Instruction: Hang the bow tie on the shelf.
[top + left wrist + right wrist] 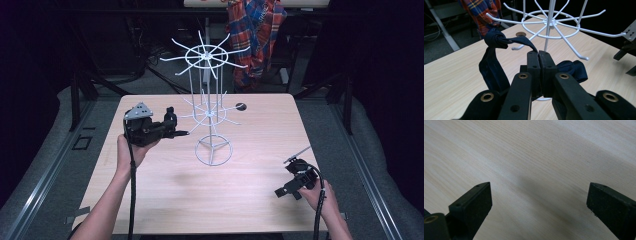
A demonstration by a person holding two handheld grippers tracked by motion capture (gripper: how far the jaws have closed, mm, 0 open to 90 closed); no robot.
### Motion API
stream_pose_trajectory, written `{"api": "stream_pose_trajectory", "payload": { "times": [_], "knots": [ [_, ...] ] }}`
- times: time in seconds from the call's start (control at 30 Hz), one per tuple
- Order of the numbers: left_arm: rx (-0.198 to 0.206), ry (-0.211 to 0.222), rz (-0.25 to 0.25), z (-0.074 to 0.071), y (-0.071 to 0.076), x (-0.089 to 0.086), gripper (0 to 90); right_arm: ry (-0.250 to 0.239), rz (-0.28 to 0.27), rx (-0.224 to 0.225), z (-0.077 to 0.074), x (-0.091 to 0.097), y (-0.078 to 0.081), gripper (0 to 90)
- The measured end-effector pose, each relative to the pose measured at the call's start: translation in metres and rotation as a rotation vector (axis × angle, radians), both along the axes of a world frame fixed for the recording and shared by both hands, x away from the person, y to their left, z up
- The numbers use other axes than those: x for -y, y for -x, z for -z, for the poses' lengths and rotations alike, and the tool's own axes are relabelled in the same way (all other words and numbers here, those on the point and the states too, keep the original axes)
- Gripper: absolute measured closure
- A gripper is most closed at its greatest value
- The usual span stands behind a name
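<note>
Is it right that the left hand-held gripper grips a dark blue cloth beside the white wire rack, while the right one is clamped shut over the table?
Not quite. The right hand-held gripper is open, its jaws wide apart over the bare table, as the right gripper view shows. The left hand-held gripper does grip the dark blue cloth beside the white wire rack.

matt navy cloth (491, 67); glossy white wire rack (551, 23); pale wood table (240, 185).

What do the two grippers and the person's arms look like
Both grippers, left and right, are black with blocky flat-padded jaws. The left one's arms show brass-coloured pivot rings and it carries a grey three-cornered plate on top. A black cable trails from each along the forearm. The forearms are bare, with no sleeves in sight.
</note>
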State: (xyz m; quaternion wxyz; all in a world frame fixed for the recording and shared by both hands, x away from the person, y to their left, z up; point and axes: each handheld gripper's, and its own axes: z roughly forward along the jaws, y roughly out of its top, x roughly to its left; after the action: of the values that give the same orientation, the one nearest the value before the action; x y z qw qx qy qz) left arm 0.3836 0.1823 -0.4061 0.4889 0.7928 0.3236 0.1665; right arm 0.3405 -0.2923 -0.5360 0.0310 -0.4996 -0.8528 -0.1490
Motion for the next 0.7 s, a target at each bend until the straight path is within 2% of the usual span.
{"api": "stream_pose_trajectory", "payload": {
  "times": [0.3, 0.33, 0.37, 0.47, 0.57, 0.6, 0.7],
  "knots": [
    [0.022, -0.009, 0.021, -0.001, -0.001, 0.004, 88.2, 0.008, 0.0, 0.001, 0.0, 0.0, 0.0, 5.8],
    [0.02, -0.011, 0.024, -0.001, -0.001, 0.005, 88.2, 0.008, 0.001, 0.001, 0.0, 0.0, 0.0, 5.8],
    [0.015, -0.008, 0.029, 0.0, -0.002, 0.006, 88.2, -0.007, 0.027, 0.016, 0.001, -0.001, 0.001, 5.8],
    [0.001, -0.018, 0.034, 0.002, -0.004, 0.006, 88.2, 0.009, -0.002, -0.003, 0.0, 0.0, 0.0, 5.8],
    [-0.011, -0.023, 0.034, 0.006, -0.008, 0.007, 88.2, 0.004, 0.003, 0.002, 0.0, 0.0, 0.0, 5.8],
    [-0.016, -0.025, 0.035, 0.007, -0.008, 0.007, 88.2, -0.008, 0.024, 0.014, 0.001, -0.001, 0.001, 5.8],
    [-0.024, -0.031, 0.037, 0.011, -0.01, 0.008, 88.2, 0.011, -0.005, -0.005, 0.0, 0.001, 0.0, 5.8]
  ]
}}
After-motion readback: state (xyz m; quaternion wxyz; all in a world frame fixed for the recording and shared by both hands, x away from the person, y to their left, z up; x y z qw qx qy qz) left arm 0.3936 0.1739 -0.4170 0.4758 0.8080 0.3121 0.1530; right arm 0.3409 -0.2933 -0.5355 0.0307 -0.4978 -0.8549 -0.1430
